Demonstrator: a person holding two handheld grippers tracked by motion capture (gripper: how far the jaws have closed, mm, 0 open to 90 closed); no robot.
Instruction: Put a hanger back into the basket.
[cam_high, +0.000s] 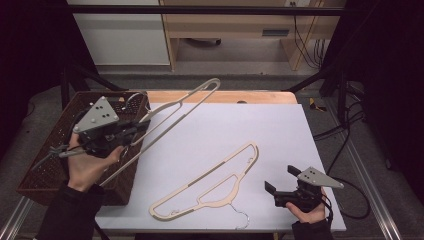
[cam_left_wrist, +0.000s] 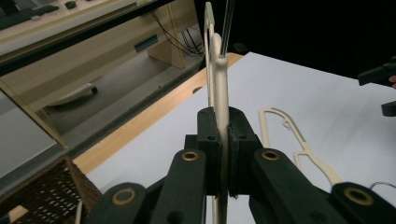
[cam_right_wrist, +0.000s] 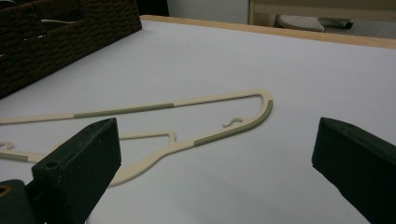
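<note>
The white-topped desk (cam_high: 300, 135) is carrying a dark woven wicker basket (cam_high: 45, 165) at its left. A cream plastic hanger (cam_high: 170, 115) is hanging raised above the basket's right edge, pinched by the closed left tongs (cam_high: 131, 131). A second cream hanger (cam_high: 210, 182) is lying near centre. At the near right, the right tongs (cam_high: 280, 179) are gaping wide, holding nothing.

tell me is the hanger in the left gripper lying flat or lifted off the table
Lifted. The left gripper is shut on the held hanger, which slants up above the basket and table; the other hanger lies flat.
</note>
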